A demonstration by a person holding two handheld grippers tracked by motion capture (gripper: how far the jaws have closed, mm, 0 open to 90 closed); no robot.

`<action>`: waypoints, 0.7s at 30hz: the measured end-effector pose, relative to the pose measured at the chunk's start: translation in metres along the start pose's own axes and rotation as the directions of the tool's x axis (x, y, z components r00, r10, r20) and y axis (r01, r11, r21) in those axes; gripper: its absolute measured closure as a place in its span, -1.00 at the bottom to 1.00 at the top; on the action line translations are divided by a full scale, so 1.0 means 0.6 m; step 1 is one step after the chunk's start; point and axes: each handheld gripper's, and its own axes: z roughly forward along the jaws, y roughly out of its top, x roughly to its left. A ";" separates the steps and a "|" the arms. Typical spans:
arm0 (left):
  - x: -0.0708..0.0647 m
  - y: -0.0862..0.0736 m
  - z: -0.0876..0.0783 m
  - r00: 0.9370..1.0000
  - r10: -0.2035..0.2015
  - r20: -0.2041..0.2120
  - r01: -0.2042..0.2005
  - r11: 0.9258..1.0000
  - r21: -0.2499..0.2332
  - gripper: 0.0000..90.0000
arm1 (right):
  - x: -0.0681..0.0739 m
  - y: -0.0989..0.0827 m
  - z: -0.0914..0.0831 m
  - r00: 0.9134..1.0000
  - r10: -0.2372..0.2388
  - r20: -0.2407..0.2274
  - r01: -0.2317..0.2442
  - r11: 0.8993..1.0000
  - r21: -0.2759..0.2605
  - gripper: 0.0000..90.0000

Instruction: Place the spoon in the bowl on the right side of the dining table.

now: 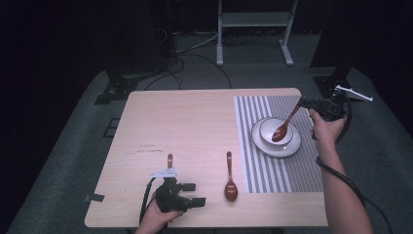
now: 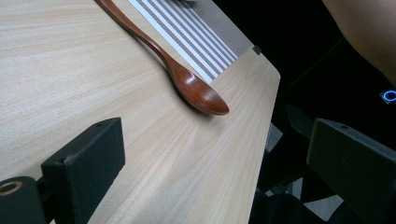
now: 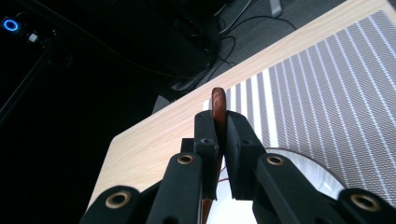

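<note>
**Spoon going into the bowl on the striped mat**

The right gripper (image 1: 306,103) is clenched on the handle of a brown wooden spoon (image 1: 285,126); in the right gripper view the handle end (image 3: 218,109) stands pinched between the two black jaws. The spoon's head sits in the small white bowl (image 1: 269,126), which rests on a white plate (image 1: 292,147) on the striped placemat (image 1: 302,170). Its long axis runs on a slant, handle up and toward the far right corner of the table (image 1: 185,122), head down and toward the person.

This looks like the placing step. The next move likely calls for lowering the handle onto the bowl's rim and then opening the jaws without tipping the bowl.

The left gripper (image 1: 194,194) rests near the front edge with its jaws released and nothing between them. A second spoon (image 1: 230,181) lies flat just beside it, handle pointing away from the person; a third handle (image 1: 170,160) shows just beyond the gripper.
</note>
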 end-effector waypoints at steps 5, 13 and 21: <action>0.000 0.000 0.000 1.000 0.001 -0.001 -0.001 1.000 0.000 -0.93 | -0.011 0.000 -0.002 1.000 0.010 0.013 -0.010 1.000 -0.010 0.86; 0.001 0.000 0.000 1.000 0.003 0.000 -0.003 1.000 0.000 -0.93 | -0.023 -0.004 0.004 0.999 0.023 0.028 -0.023 1.000 -0.013 0.86; 0.003 0.001 0.000 1.000 -0.003 0.000 0.003 1.000 0.001 -0.93 | -0.037 -0.009 0.012 0.999 0.034 0.036 -0.034 0.999 -0.015 0.86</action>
